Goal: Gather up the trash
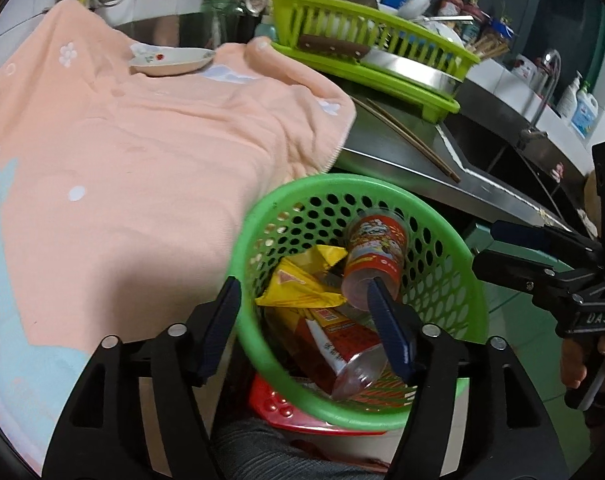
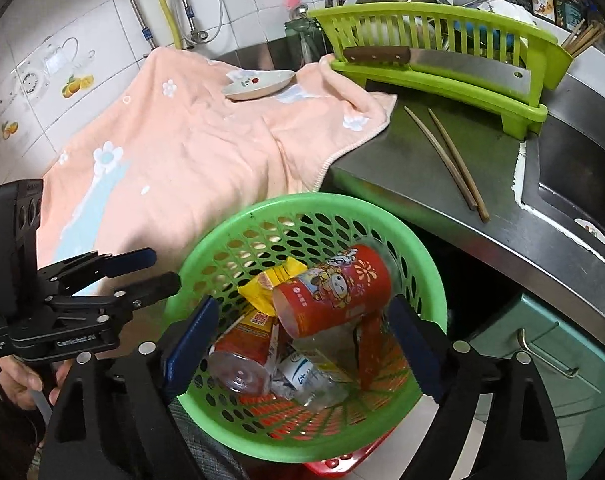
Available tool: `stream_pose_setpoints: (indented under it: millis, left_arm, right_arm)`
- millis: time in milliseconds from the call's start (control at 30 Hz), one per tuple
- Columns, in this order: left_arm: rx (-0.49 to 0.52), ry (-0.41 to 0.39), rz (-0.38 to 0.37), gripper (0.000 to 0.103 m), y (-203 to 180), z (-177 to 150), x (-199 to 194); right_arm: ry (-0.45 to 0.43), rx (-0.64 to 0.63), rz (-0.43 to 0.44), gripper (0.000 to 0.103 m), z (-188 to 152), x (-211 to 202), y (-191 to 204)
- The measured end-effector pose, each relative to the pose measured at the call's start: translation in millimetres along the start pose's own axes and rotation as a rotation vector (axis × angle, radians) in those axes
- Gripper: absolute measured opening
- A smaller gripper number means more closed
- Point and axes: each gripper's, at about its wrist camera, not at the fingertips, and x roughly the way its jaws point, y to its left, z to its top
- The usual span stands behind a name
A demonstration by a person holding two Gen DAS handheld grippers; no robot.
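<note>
A green perforated basket [image 1: 466, 280] [image 2: 206, 248] stands on a red stool below the counter edge. It holds a red printed cup [image 1: 376, 256] [image 2: 334, 292], a yellow wrapper [image 1: 302, 280] [image 2: 270, 280], a clear bottle with a red label [image 1: 342, 356] [image 2: 242, 356] and other scraps. My left gripper [image 1: 306, 328] is open and empty, its fingers straddling the basket's near left rim; it shows in the right wrist view [image 2: 150, 272]. My right gripper [image 2: 302, 344] is open and empty over the basket; it shows in the left wrist view [image 1: 498, 248].
A peach towel [image 1: 142, 152] [image 2: 206, 148] covers the counter, with a small flowered dish [image 1: 170, 62] [image 2: 258, 84] on it. A lime dish rack [image 1: 366, 48] [image 2: 442, 56] holds a cleaver. Two chopsticks [image 2: 450, 164] lie on the steel counter beside the sink [image 2: 574, 184].
</note>
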Motion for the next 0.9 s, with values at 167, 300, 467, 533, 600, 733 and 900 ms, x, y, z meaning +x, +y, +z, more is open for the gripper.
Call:
stream_pose_setpoints:
  millis: [167, 300, 467, 533, 600, 733, 900]
  left_arm:
    - [-0.043, -0.033, 0.037, 0.071, 20.3, -1.8, -19.7]
    - [-0.067, -0.057, 0.062, 0.074, 33.4, -0.9, -34.7]
    - [-0.075, -0.088, 0.120, 0.083, 44.1, -2.3, -52.8]
    - [-0.078, -0.097, 0.152, 0.088, 48.0, -3.3, -60.2]
    - [-0.081, -0.109, 0.186, 0.088, 51.6, -4.6, -67.9]
    - [-0.102, -0.135, 0.236, 0.093, 61.9, -10.0, -84.9]
    - [-0.125, -0.153, 0.294, 0.096, 73.8, -19.1, -103.9]
  right_arm:
    - [-0.008, -0.001, 0.011, 0.085, 6.0, 0.6, 4.6]
    - [-0.017, -0.002, 0.026, 0.086, 10.7, 0.7, 8.9]
    - [-0.022, -0.014, 0.043, 0.088, 13.5, 0.6, 17.7]
    - [-0.027, -0.021, 0.045, 0.088, 14.6, 0.2, 22.0]
    - [-0.031, -0.026, 0.054, 0.088, 15.3, -0.1, 26.5]
    - [-0.036, -0.040, 0.077, 0.089, 18.0, 0.4, 37.4]
    - [-0.045, -0.082, 0.110, 0.089, 24.1, 3.2, 59.9]
